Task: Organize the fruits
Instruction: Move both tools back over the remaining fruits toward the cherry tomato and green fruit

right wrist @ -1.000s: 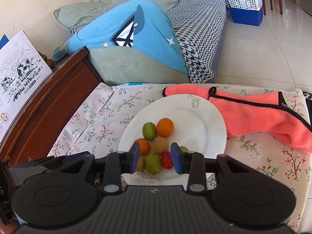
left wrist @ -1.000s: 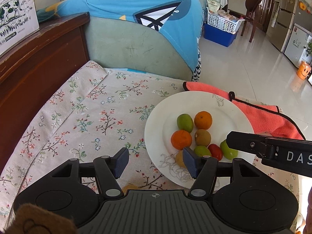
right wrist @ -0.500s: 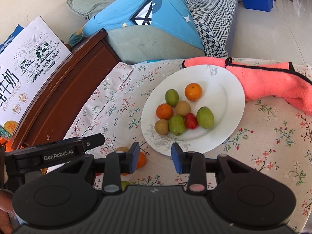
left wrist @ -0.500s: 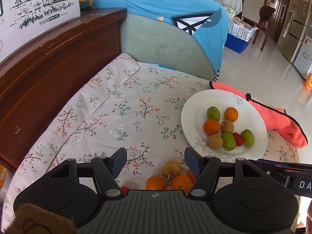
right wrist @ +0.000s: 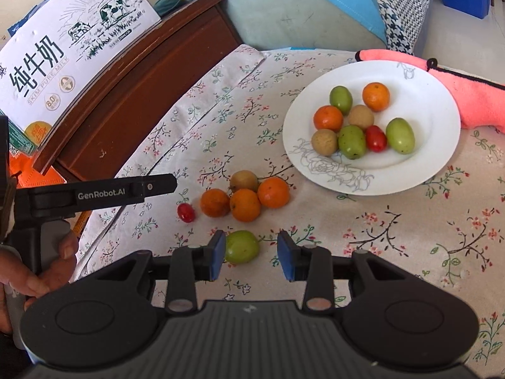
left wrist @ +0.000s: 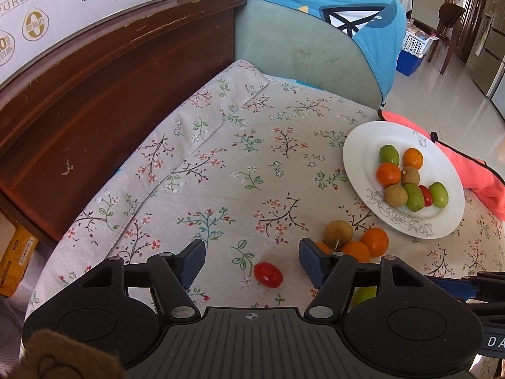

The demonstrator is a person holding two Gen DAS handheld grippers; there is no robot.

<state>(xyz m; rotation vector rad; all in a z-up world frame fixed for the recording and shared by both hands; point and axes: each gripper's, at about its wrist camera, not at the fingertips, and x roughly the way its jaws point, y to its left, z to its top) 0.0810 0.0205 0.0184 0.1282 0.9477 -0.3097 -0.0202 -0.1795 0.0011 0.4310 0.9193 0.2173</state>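
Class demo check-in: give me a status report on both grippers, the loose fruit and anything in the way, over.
Left gripper open above cherry tomato. Right gripper open, green fruit between its fingers, ungripped. Three oranges and a brown fruit off the plate. Nothing in the way.

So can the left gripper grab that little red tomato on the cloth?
Probably yes. The left gripper is open with the red tomato lying just ahead between its fingers, and nothing blocks the way.

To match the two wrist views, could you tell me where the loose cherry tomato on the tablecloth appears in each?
Left wrist: loose cherry tomato low centre, between the left gripper fingers.
Right wrist: left of centre, beside the three oranges.
Shared landmark: white plate.
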